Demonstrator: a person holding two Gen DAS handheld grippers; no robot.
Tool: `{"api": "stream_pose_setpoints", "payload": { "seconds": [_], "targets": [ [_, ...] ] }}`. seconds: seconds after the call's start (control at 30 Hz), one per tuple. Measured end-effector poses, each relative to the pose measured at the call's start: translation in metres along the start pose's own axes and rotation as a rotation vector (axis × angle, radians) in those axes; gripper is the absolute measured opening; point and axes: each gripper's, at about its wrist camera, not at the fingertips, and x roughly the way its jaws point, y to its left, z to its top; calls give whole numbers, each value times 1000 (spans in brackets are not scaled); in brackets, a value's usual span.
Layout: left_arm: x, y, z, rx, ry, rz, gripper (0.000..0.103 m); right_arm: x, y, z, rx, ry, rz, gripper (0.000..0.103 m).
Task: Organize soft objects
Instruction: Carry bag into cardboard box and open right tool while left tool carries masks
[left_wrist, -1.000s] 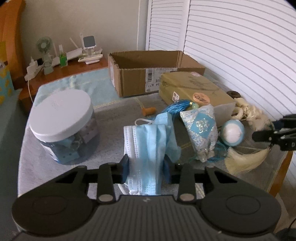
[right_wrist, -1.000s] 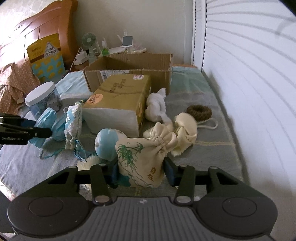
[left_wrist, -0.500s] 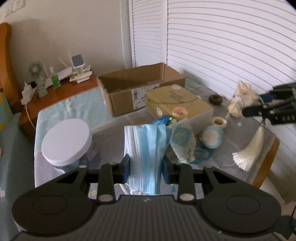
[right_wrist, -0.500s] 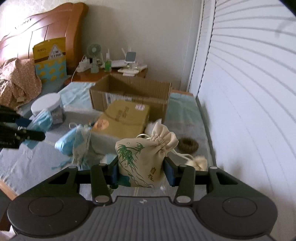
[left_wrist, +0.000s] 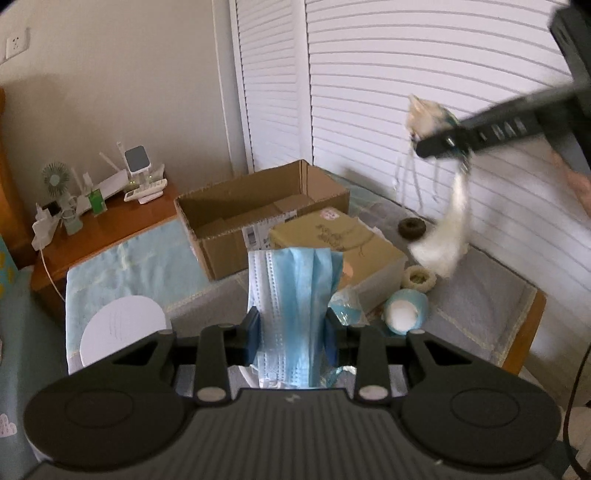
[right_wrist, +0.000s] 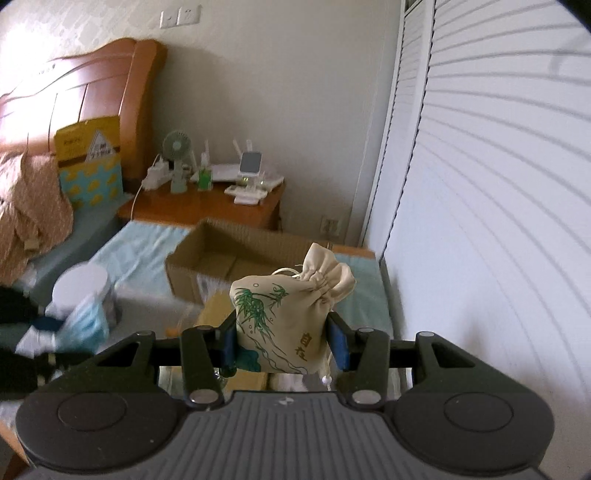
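My left gripper (left_wrist: 291, 338) is shut on a stack of blue face masks (left_wrist: 293, 295), held upright above the table. My right gripper (right_wrist: 282, 341) is shut on a cream drawstring pouch (right_wrist: 286, 314) with a green bamboo print, held high in the air. In the left wrist view the right gripper (left_wrist: 443, 142) shows at the upper right, with the pouch (left_wrist: 424, 114) and a white tassel (left_wrist: 448, 236) hanging below it. An open cardboard box (left_wrist: 258, 218) stands at the back of the table; it also shows in the right wrist view (right_wrist: 236, 262).
On the table lie a closed tan box (left_wrist: 340, 243), a blue and white ball (left_wrist: 406, 312), a cream ring (left_wrist: 419, 278), a dark ring (left_wrist: 412, 227) and a white-lidded jar (left_wrist: 122, 328). A wooden nightstand (left_wrist: 103, 225) with a fan stands behind. Louvred doors (left_wrist: 406, 74) are to the right.
Both grippers have risen well above the table with their loads. The right gripper lifted the pouch and its tassel off the table, up to the upper right of the left view.
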Motion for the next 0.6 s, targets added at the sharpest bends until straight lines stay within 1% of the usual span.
{"api": "stream_pose_setpoints", "payload": {
  "seconds": [0.17, 0.27, 0.47, 0.6],
  "targets": [
    [3, 4, 5, -11, -10, 10, 33, 24, -3, 37, 14, -1, -4, 53],
    [5, 7, 6, -22, -13, 13, 33, 47, -5, 61, 39, 28, -1, 53],
    [9, 17, 4, -72, -8, 25, 33, 97, -10, 101, 135, 94, 11, 53],
    [9, 22, 1, -96, -1, 44, 33, 124, -11, 122, 207, 119, 15, 53]
  ]
}}
